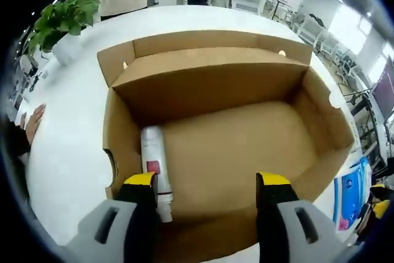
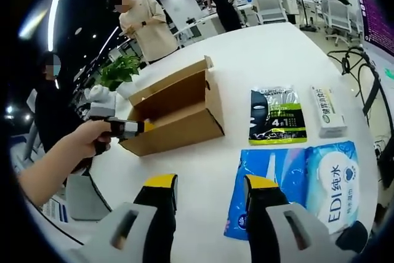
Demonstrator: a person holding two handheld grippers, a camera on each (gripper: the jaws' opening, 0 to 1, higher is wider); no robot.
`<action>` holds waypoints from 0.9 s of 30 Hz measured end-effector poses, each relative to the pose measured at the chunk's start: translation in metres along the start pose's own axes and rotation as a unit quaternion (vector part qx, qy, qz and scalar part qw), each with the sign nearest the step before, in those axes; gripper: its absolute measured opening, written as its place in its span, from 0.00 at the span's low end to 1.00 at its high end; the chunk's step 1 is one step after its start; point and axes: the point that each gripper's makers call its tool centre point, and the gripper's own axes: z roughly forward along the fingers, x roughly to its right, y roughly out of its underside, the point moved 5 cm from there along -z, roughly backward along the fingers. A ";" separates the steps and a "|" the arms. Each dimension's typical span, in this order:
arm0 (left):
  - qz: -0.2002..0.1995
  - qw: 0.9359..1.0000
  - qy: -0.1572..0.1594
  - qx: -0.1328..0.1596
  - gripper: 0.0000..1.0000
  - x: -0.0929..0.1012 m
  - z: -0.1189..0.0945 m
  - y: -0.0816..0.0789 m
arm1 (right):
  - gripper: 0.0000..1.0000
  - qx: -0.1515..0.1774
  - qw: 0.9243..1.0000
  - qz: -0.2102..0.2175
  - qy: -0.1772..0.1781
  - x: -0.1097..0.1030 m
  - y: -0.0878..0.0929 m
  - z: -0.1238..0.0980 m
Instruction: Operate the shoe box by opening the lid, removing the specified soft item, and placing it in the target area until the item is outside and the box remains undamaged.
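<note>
- The left tool (image 1: 209,186) hovers over the near edge of the open shoe box (image 1: 246,146), its jaws spread wide with nothing between them.
- The shoe box is brown cardboard with its lid flap (image 1: 203,50) folded back on the far side; it sits on a round white table (image 1: 74,140).
- Inside the box, a white bottle (image 1: 154,164) with a pink label lies on its side along the left wall, just beside the left tool's left jaw; I cannot tell whether they touch.
- The right tool (image 2: 209,192) hangs above the table, well apart from the box, jaws parted and holding nothing.
- In the right gripper view, a hand (image 2: 83,140) holds the left tool at the box's near end.
- On the table to the right of the box lie a green-and-black packet (image 2: 277,115), a small white carton (image 2: 327,110) and a blue soft pack (image 2: 301,183), the soft pack just beyond the right tool's tips.
- A potted plant (image 1: 64,20) stands at the table's far edge.
- People stand beyond the table.
</note>
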 end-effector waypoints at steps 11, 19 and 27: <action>-0.024 0.998 0.056 0.001 0.64 0.024 0.004 0.004 | 0.41 -0.002 1.000 0.005 -0.006 -0.002 0.002 0.004; -0.026 0.999 0.012 0.031 0.68 0.004 -0.006 -0.008 | 0.41 0.004 1.000 0.009 0.001 0.006 -0.001 0.000; -0.029 1.000 -0.006 0.010 0.67 -0.003 0.001 -0.003 | 0.41 -0.004 1.000 0.015 0.000 0.007 0.006 0.003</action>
